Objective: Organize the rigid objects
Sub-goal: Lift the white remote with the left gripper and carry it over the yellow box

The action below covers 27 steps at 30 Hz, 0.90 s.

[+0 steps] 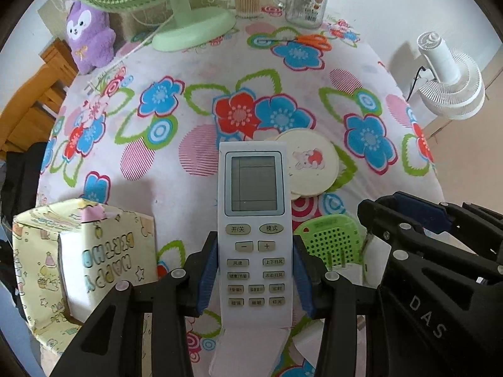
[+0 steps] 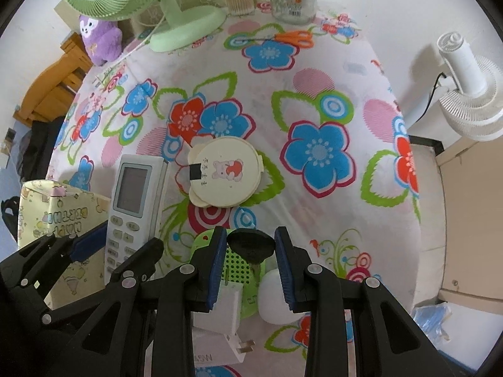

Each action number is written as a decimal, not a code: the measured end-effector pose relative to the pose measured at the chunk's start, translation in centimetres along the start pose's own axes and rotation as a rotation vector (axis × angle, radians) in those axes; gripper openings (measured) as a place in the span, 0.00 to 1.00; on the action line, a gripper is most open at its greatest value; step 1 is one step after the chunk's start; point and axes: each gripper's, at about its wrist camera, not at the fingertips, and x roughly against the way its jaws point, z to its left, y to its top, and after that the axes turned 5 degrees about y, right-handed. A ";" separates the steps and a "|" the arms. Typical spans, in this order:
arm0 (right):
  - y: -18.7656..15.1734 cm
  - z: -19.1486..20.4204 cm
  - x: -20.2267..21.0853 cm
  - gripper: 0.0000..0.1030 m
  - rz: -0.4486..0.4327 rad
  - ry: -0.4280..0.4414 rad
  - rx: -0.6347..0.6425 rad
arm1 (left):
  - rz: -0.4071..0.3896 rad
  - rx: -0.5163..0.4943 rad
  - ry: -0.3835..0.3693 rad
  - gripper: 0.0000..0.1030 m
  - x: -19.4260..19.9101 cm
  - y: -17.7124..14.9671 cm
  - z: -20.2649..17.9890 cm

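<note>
Left gripper (image 1: 255, 270) clamps the remote (image 1: 253, 220) (right gripper (image 2: 250, 248) pinches a key (image 2: 250, 245)).

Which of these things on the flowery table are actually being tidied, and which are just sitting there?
In hand:
- white remote control, clamped in the left gripper
- black key, pinched in the right gripper

Lying about:
- green desk fan
- purple plush toy
- orange scissors
- glass jar

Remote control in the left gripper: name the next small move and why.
Probably carry the remote control left and lower it into the yellow gift box. The left gripper already clamps it clear of the tablecloth, and the box sits open beside it.
</note>
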 end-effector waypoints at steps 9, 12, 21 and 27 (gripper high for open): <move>-0.3 0.1 2.7 0.34 -0.038 0.007 -0.002 | -0.029 0.014 0.014 0.44 2.6 -0.3 -0.7; -0.3 0.3 3.4 0.34 -0.045 0.012 0.012 | -0.043 0.026 0.022 0.44 3.5 -0.5 -0.6; -0.8 2.6 5.3 0.34 -0.076 -0.023 0.060 | -0.078 0.029 -0.015 0.44 5.0 -1.4 0.7; -1.3 4.6 6.1 0.34 -0.080 -0.040 0.062 | -0.093 -0.003 -0.035 0.44 5.8 -2.0 2.2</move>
